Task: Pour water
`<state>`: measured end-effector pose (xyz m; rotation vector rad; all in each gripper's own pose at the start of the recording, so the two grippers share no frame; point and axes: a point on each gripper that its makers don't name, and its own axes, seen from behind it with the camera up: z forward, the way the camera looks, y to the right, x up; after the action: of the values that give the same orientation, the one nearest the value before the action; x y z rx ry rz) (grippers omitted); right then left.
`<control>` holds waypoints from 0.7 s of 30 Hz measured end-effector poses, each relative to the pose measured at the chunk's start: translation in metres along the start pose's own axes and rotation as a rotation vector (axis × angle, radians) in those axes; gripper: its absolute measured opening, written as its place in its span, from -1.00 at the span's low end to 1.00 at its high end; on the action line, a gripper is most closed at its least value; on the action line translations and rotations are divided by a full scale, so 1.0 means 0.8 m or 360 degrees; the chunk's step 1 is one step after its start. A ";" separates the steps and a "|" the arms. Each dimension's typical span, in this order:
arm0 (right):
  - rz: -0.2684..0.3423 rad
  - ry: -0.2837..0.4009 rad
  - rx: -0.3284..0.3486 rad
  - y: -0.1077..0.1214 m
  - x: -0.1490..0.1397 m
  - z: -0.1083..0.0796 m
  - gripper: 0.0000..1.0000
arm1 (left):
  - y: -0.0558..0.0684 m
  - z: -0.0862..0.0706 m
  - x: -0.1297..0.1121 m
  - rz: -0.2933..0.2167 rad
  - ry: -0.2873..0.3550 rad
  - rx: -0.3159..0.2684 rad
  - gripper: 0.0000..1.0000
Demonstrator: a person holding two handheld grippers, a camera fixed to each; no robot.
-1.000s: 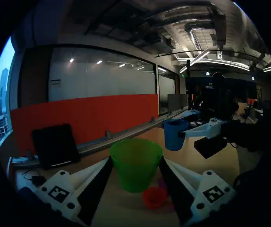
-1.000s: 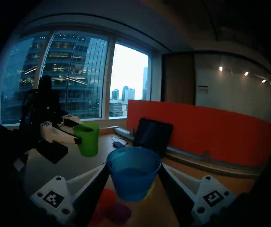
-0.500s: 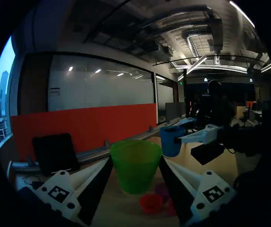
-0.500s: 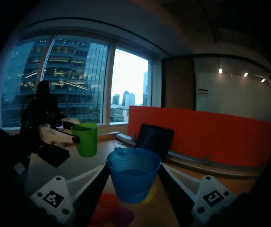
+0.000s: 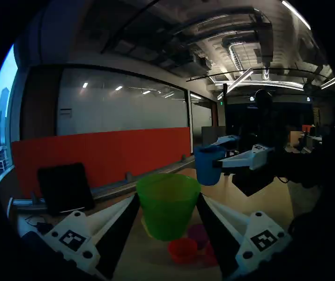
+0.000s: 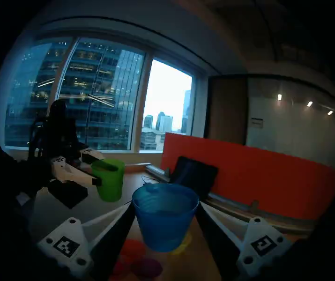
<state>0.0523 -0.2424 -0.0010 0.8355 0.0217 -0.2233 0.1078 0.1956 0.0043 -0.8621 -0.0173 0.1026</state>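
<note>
left gripper fingers clamp the green cup between them, right gripper fingers the blue cup

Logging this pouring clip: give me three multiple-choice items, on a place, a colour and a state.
1. The left gripper holds a cup of which colour? A blue B green C red
2. Where is the small red cup? A on the table B on the windowsill C on the tablet
3. How is the blue cup in the right gripper? A upright B on its side C upside down
B: green cup between its fingers. A: it sits on the table. A: its rim faces up.
</note>
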 end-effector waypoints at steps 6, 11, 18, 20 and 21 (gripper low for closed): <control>-0.0095 0.0013 0.0006 -0.004 0.013 -0.002 0.82 | 0.010 0.000 -0.010 -0.0006 -0.0004 -0.0016 0.72; -0.0178 0.0022 0.0018 -0.007 0.021 -0.002 0.82 | 0.017 0.001 -0.013 -0.0016 0.0002 -0.0023 0.72; -0.0308 0.0038 0.0009 0.000 0.038 -0.001 0.82 | 0.027 0.005 -0.023 -0.0017 -0.0006 -0.0041 0.72; -0.0363 0.0043 0.0004 0.001 0.043 -0.002 0.82 | 0.031 0.006 -0.026 -0.0018 -0.0009 -0.0048 0.72; -0.0389 0.0045 0.0001 0.002 0.045 -0.002 0.82 | 0.033 0.007 -0.028 -0.0018 -0.0010 -0.0052 0.72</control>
<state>0.0879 -0.2470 -0.0044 0.8364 0.1506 -0.4412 0.0834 0.2146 -0.0114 -0.8940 -0.0295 0.0946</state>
